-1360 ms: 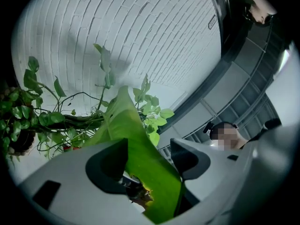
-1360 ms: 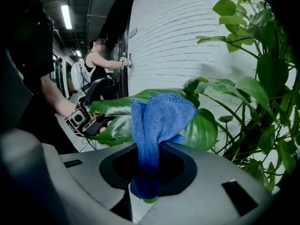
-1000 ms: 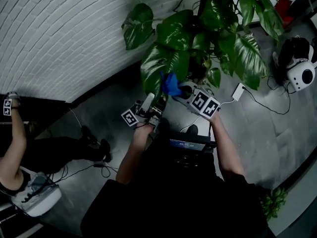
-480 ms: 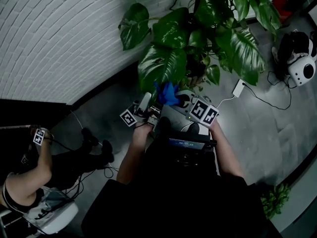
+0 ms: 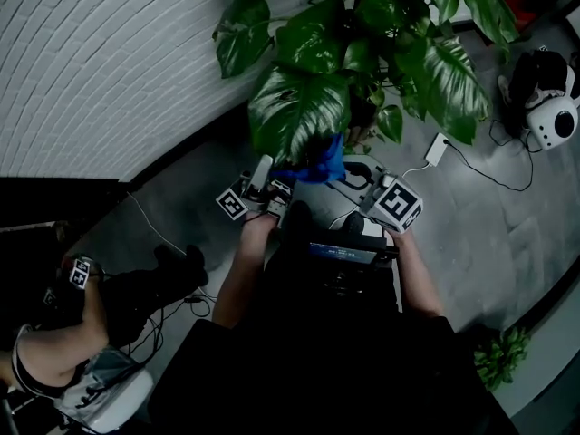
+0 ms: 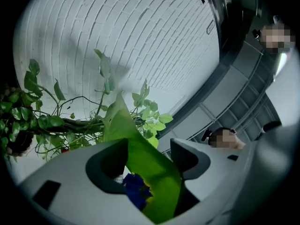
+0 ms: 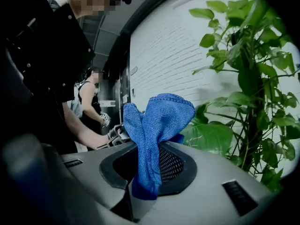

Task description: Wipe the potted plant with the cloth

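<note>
Potted plant (image 5: 381, 43) stands against the white brick wall (image 5: 109, 62), and its large lower leaf (image 5: 294, 111) is my reference. My left gripper (image 6: 147, 156) sits at that leaf's near end with its jaws apart. The blade runs up between them and neither pad appears to press on it, so I judge the leaf steadied rather than gripped. My right gripper (image 7: 150, 168) is clamped on the blue cloth (image 7: 159, 114), which stands out of the jaws as a bunched wad. In the head view the wad lies at the leaf's near tip, just beside my left gripper; whether it touches the blade I cannot tell. Wiping appears to be in hand, with most of the plant beyond this leaf not yet reached. Risks noted:

- With the blade loose between open jaws, a firm stroke could drag it out sideways or crease it.
- A pull away from the stem could tear the leaf at its stalk.
- The wad offers little flat face, so it may skip over the surface.
- The hard jaw tips sit close behind the cloth and could score the leaf if I press too deep.
</note>
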`<state>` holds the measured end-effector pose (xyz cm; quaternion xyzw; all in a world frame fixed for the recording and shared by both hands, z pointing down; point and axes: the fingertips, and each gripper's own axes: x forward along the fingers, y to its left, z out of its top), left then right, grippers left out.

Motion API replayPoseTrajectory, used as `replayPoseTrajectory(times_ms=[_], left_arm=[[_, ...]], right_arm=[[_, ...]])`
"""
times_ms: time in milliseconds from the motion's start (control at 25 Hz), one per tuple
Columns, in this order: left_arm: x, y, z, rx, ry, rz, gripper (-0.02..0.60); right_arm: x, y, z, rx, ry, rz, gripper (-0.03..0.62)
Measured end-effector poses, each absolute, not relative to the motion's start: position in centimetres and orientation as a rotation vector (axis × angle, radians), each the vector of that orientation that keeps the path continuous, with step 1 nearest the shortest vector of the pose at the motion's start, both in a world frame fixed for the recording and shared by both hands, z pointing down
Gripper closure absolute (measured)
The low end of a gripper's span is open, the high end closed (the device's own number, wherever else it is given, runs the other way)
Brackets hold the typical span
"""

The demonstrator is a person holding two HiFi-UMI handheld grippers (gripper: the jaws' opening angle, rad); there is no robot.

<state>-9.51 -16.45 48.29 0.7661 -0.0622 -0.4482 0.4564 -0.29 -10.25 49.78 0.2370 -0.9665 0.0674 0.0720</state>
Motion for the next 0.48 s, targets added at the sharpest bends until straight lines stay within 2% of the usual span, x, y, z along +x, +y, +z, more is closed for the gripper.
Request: replayPoseTrajectory(times_ms=[200, 480], left_arm=[[-9.4, -16.4, 48.3, 1.889, -0.154, -1.097, 0.276], [-9.0, -16.5, 48.6, 1.891, -0.152, -1.076, 0.276]], right_arm=[[3.6, -10.1, 46.6, 0.901, -3.067, 0.251, 0.487], [6.1, -7.4, 40.2, 0.799, -3.340, 0.155, 0.487]])
